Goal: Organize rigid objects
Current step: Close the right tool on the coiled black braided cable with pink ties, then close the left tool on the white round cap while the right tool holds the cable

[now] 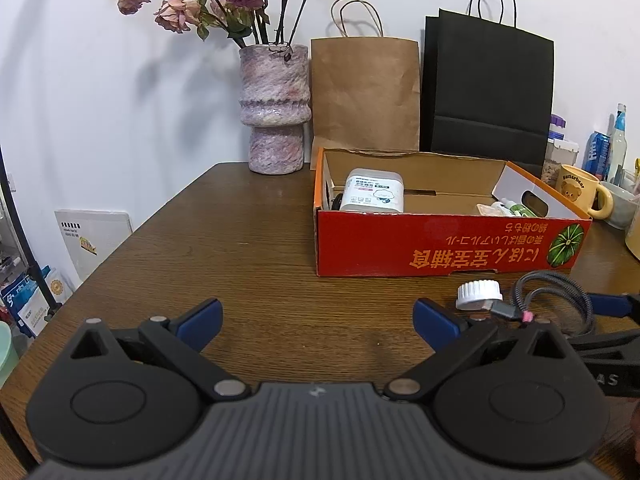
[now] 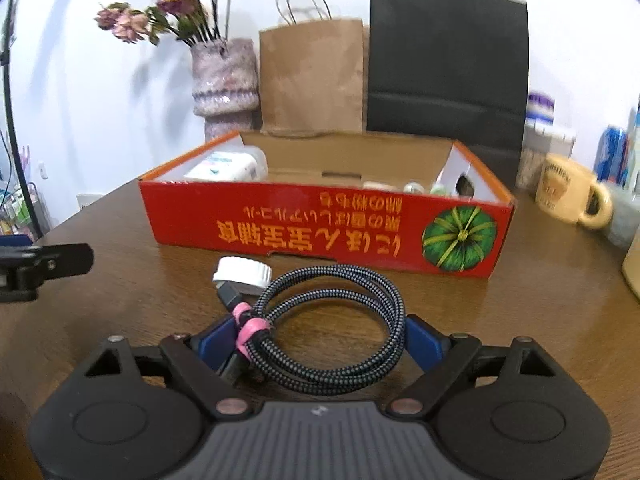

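Your right gripper (image 2: 320, 340) brackets the coiled braided cable (image 2: 332, 312), pads not clamped; light, springy: grip beside the pink tie (image 2: 250, 326).

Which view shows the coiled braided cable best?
The right wrist view: the coiled cable fills the centre, whole, between the right tongs. The left wrist view catches it only at the right edge, partly hidden.

Vase (image 1: 275, 112), paper bags (image 1: 365, 94), mug (image 1: 580, 192) behind.
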`<state>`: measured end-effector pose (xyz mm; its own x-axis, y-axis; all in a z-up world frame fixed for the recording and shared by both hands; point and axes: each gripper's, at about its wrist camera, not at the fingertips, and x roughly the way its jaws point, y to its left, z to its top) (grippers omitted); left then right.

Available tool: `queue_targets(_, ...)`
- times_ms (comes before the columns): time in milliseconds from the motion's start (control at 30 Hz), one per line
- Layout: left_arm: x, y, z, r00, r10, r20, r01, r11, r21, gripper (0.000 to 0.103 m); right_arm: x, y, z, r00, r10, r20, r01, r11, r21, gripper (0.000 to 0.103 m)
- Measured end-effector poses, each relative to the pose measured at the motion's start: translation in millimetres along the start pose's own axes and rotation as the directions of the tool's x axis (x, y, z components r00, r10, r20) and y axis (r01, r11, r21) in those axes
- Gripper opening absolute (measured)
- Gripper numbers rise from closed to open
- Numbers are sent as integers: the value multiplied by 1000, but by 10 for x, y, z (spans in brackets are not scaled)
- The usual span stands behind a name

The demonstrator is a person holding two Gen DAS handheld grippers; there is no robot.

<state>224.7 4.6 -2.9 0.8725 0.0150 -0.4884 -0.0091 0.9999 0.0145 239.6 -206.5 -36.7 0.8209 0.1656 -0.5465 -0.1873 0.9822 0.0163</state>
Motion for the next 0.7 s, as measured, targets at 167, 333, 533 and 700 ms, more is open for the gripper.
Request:
queue_targets(167, 24, 3, -5, 1000, 6, -3, -6, 1000, -9, 103, -232, -79, -5, 998, -19, 57, 19, 1000, 4, 88)
queue_targets(333, 59, -48, -8, 1000, -10, -11, 10, 1000, -4, 103, -340, -333, 20, 994, -51, 95, 44, 996, 74, 88)
queue_targets(533, 112, -293, -3, 999, -37, -32, 38, 999, 33, 103, -377, -633, 13, 991, -76, 109, 61, 989, 132, 88)
queue_targets(700, 297, -577, 10, 996, -43, -79, 47, 997, 56, 103, -400, -819, -5, 989, -91, 120, 72, 985, 154, 89)
